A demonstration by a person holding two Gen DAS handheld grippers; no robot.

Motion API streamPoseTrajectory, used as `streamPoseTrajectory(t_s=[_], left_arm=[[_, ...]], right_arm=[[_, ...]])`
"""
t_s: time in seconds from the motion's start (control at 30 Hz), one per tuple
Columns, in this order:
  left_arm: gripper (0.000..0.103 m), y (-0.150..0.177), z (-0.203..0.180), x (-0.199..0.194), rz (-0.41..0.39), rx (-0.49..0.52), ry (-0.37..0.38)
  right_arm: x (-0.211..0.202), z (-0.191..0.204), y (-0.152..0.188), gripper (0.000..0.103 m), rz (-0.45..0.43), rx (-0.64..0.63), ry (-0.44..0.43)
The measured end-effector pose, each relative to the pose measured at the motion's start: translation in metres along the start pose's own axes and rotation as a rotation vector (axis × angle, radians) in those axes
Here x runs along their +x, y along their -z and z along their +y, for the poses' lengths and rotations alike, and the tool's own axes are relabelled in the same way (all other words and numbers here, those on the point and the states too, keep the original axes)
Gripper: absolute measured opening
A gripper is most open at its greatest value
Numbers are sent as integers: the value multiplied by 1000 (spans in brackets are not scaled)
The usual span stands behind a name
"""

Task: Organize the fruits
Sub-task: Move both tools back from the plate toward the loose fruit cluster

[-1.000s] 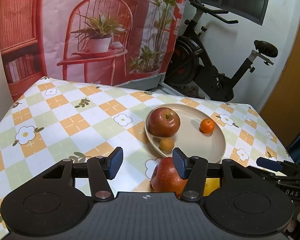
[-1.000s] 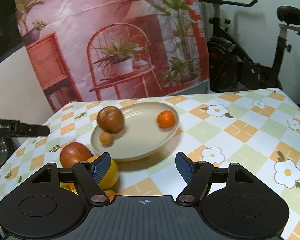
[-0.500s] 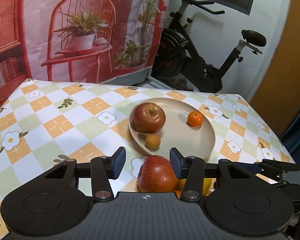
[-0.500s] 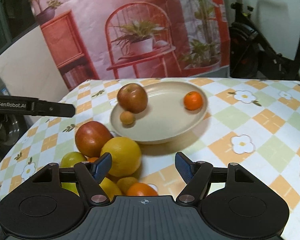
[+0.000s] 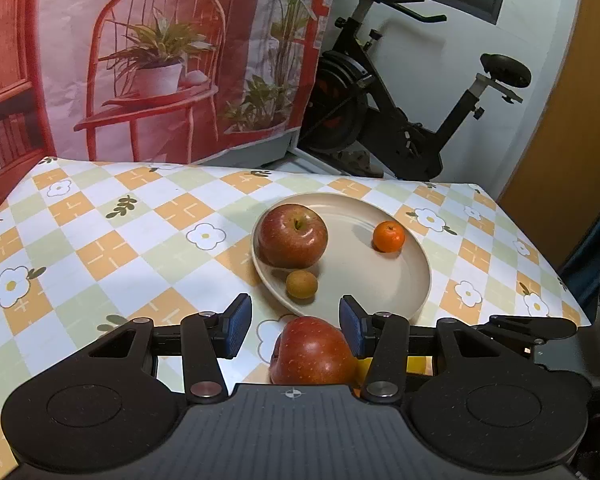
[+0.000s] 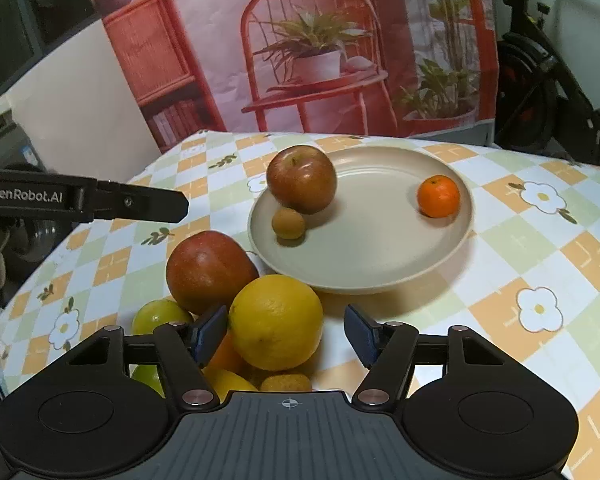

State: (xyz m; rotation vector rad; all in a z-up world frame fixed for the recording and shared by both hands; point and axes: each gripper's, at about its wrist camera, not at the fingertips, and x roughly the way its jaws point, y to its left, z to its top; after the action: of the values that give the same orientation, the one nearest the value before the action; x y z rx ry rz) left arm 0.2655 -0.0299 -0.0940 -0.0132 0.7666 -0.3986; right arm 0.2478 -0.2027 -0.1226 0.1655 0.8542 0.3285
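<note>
The table [image 5: 100,240] wears a checked cloth with flowers, and on it a beige plate [image 5: 380,276] holds a red apple [image 5: 293,236] at its left edge, a small brownish fruit [image 5: 302,284] just in front of that apple, and a small orange [image 5: 388,236] well apart on the right side. Off the plate, at its near-left rim, lies a heap of fruit: a second apple [image 6: 210,270], a large yellow orange [image 6: 276,322] touching it in front, a green fruit [image 6: 160,316] to the left, and more yellow and orange pieces half hidden under the claw body. The left claw [image 5: 296,324] hangs over the second apple [image 5: 312,354]; the apple sits low between the blue pads [image 5: 238,322], close by the right pad and clear of the left one, so the claw is released, not clamped. Its jaws have narrowed within the past second. The right claw [image 6: 286,334] stands around the yellow orange: the left pad is at the fruit's side, whether touching I cannot tell, while the right pad [image 6: 358,334] stands clear of it with cloth showing between. Its jaws have just been closing with the orange between them, but it is not yet gripped. The left claw's arm [image 6: 84,200] shows at the left edge of the right wrist view.
</note>
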Motion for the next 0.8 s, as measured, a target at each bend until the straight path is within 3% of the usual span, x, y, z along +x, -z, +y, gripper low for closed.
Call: streamPoseTrajectory(t_s=[0.33, 0.7, 0.8], left_arm=[[43, -4, -7, 10, 26, -7, 68], [41, -2, -23, 35, 118, -37, 183], [36, 1, -28, 40, 146, -36, 210]], right_arm=[[-29, -36, 11, 40, -45, 109, -24], [-34, -53, 13, 40, -65, 149, 7], [-35, -52, 14, 40, -69, 147, 15]])
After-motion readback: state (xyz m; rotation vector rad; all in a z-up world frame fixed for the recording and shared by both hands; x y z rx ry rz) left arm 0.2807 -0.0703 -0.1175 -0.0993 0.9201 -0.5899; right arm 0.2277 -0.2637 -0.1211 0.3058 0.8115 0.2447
